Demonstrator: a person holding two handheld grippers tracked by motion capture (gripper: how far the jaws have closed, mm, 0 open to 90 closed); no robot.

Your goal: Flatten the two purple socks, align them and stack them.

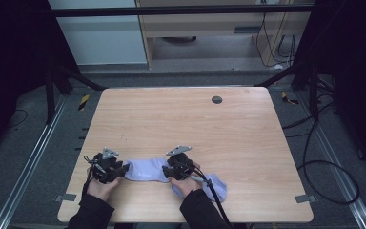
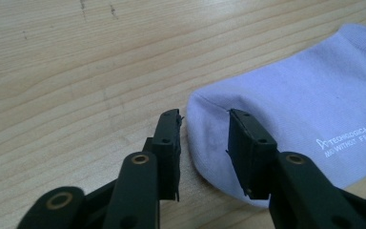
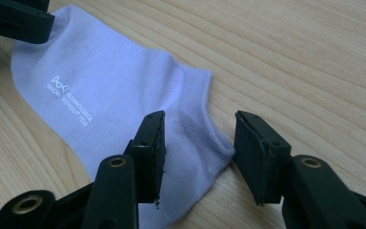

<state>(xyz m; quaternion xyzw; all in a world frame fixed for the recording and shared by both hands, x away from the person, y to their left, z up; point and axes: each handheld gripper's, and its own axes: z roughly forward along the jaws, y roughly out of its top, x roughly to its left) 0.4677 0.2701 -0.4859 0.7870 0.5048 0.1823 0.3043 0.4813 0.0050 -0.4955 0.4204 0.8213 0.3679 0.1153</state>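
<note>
Lying flat on the light wooden counter [image 1: 181, 124], the pale lilac ankle sock [image 1: 145, 170] sits between the part-open left tongs [image 2: 204, 143] at its toe and the part-open right tongs [image 3: 199, 152] at its cuff, neither gripping it.

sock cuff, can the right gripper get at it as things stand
Probably yes: the right gripper already has its open jaws either side of the sock cuff on bare table, nothing between.
</note>
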